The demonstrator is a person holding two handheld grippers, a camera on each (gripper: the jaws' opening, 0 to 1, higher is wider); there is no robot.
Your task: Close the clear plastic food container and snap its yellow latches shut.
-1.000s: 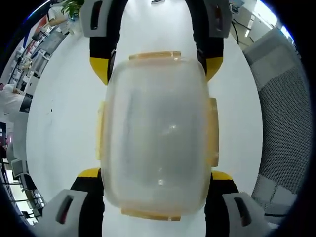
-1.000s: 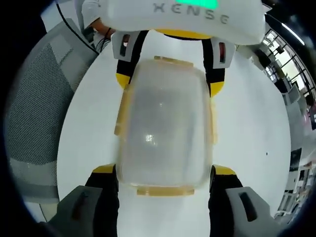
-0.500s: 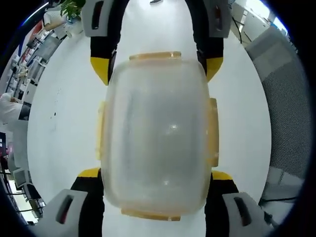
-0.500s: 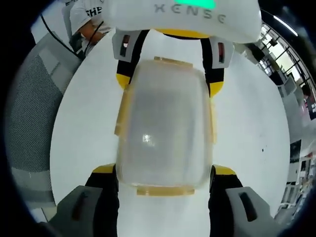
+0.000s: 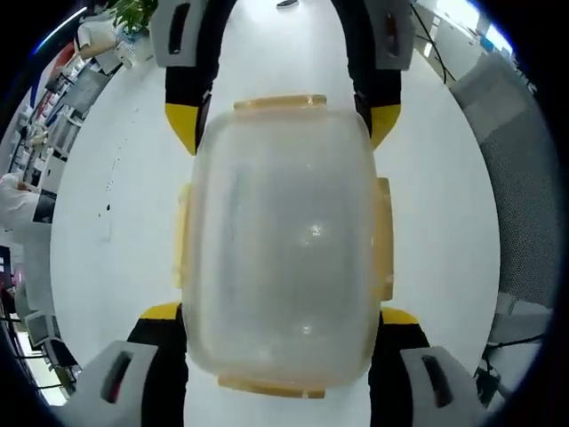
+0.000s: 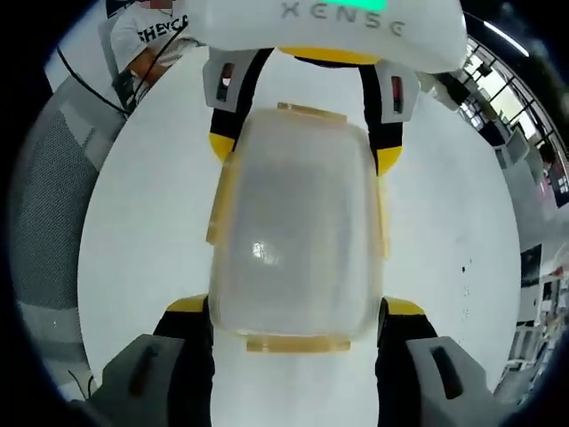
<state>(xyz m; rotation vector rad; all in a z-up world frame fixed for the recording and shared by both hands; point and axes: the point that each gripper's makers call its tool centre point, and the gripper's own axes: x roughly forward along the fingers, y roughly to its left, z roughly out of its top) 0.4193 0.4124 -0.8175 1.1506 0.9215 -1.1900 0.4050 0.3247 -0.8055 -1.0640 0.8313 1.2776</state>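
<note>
Frosted clear plastic with a cloudy, milky surface: that is how we read the food container (image 5: 283, 245), rounded at its corners, with pale yellow latches (image 5: 384, 236) along its edges. In the left gripper view it sits between the left gripper (image 5: 283, 316), whose yellow-tipped black jaws press against its two sides at the near end, and the right gripper (image 5: 283, 124) entering from the top, closed likewise on the far end. The right gripper view gives the mirror arrangement: container (image 6: 298, 227) clamped at the near end by the right gripper (image 6: 298, 311), the left gripper (image 6: 302, 142) gripping the far end. We see the container above a white round table (image 5: 116, 222). The latches lie flat against the walls as far as we can see; whether they are snapped we cannot tell. We cannot tell whether the container touches the table. Contents, if any, are unreadable through the haze. A grey mesh chair (image 6: 44, 213) and a person's white shirt (image 6: 160, 36) are cut off at the margin.
</note>
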